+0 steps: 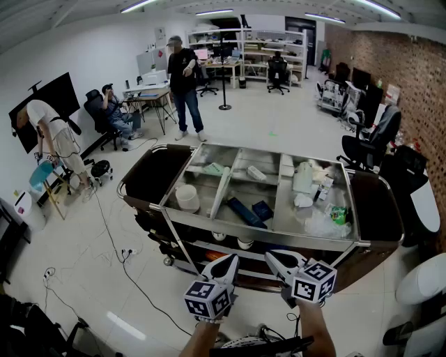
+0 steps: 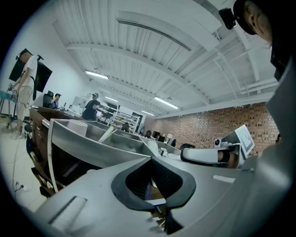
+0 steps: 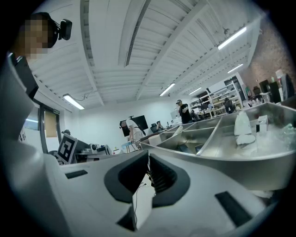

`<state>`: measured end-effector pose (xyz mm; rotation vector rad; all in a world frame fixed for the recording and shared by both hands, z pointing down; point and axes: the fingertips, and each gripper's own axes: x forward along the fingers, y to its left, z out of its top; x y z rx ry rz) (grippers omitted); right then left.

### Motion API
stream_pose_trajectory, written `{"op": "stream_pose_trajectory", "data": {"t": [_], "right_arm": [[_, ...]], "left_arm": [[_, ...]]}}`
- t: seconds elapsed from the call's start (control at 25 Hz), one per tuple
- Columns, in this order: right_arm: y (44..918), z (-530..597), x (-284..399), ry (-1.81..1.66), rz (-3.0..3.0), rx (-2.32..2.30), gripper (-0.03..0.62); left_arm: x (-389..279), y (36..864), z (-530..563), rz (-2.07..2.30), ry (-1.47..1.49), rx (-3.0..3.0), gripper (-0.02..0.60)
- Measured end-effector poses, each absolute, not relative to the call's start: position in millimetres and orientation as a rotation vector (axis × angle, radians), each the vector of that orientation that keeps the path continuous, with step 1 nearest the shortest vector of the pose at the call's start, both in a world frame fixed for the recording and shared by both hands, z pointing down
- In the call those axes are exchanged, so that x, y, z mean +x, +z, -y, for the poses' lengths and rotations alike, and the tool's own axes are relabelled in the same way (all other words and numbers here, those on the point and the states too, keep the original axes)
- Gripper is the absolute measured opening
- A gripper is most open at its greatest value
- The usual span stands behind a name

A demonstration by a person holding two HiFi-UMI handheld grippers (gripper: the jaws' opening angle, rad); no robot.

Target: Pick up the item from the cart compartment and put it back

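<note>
A: The room is bright and evenly lit. Ceiling tubes above and beyond the cart give the light.
B: The cart's steel carries a soft sheen, and shadow sits beneath it. One tube's glare streaks the floor to the cart's near left.
A: Every view bows at the edges, and both gripper views end in black rims.
B: There the left gripper and right gripper blur near the lens. The cart beyond is sharper.

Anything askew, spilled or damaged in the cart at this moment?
A long white panel stands tilted between the left and middle compartments of the cart. The right compartment holds a loose jumble of white bottles and crumpled clear plastic. No spill or damage shows.
</note>
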<state>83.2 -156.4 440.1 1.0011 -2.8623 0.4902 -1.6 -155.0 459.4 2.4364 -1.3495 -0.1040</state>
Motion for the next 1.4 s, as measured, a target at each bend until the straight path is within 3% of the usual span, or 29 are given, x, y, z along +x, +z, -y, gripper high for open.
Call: {"op": "stream_pose_trajectory", "data": {"t": [0.68, 0.72, 0.76, 0.8, 1.08, 1.16, 1.4], "right_arm": [[403, 208, 92, 0.166, 2.664, 0.954, 0.041], [402, 216, 92, 0.154, 2.632, 0.931, 0.086], [401, 223, 90, 0.143, 2.6, 0.905, 0.185], [399, 232, 89, 0.128, 2.568, 0.885, 0.206], [410, 307, 81, 0.128, 2.307, 0.77, 0.207], [422, 325, 77, 0.151, 2.213, 0.722, 0.299], [472, 369, 72, 0.261, 1.903, 0.574, 0.298]], "left_arm": [[-2, 450, 186, 1.378, -0.069, 2.434, 0.002], [-2, 449, 190, 1.38, -0.068, 2.431, 0.002], [-3, 447, 195, 1.381, -0.07, 2.428, 0.002], [-3, 445, 198, 1.382, -0.074, 2.427, 0.002], [-8, 430, 230, 1.398, -0.079, 2.45, 0.002], [-10, 427, 242, 1.403, -0.076, 2.452, 0.002], [-15, 423, 272, 1.392, -0.052, 2.441, 0.015]]}}
